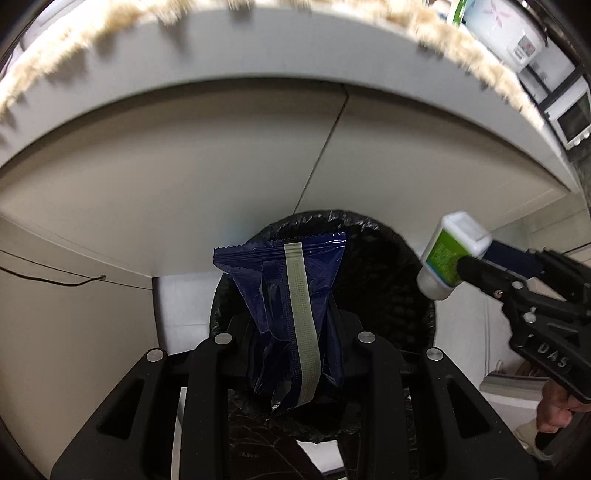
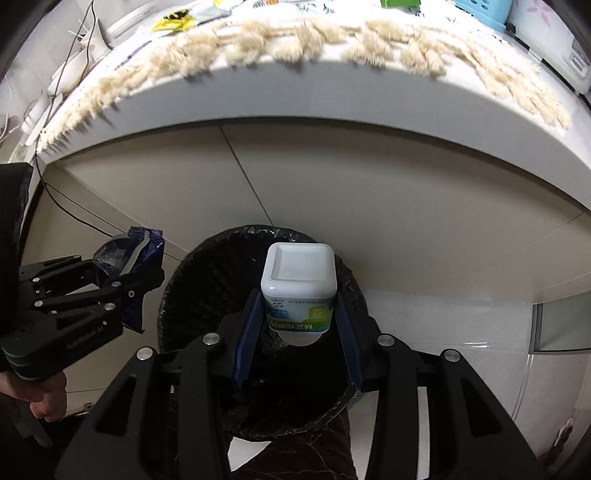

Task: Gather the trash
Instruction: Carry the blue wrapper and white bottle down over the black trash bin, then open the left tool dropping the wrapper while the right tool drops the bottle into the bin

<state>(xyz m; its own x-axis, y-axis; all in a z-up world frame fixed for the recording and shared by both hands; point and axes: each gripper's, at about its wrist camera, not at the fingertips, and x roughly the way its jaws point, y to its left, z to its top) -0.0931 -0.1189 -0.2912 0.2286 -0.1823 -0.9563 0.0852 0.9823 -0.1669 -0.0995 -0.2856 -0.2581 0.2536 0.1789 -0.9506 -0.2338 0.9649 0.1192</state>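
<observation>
A black-lined trash bin (image 1: 388, 258) stands on the floor below the table, also in the right wrist view (image 2: 207, 280). My left gripper (image 1: 291, 332) is shut on a dark blue snack wrapper (image 1: 291, 295) and holds it over the bin's near rim; the wrapper also shows in the right wrist view (image 2: 136, 254). My right gripper (image 2: 299, 314) is shut on a small white bottle with a green label (image 2: 299, 288), held upside down over the bin's mouth. It also shows at the right of the left wrist view (image 1: 450, 254).
A white table edge (image 2: 295, 85) with a fringed cloth (image 2: 258, 48) hangs above the bin. Wrappers (image 2: 173, 20) and a white appliance (image 1: 506, 33) sit on top. A beige panel (image 1: 221, 177) is behind the bin. A cable (image 2: 70, 210) hangs at left.
</observation>
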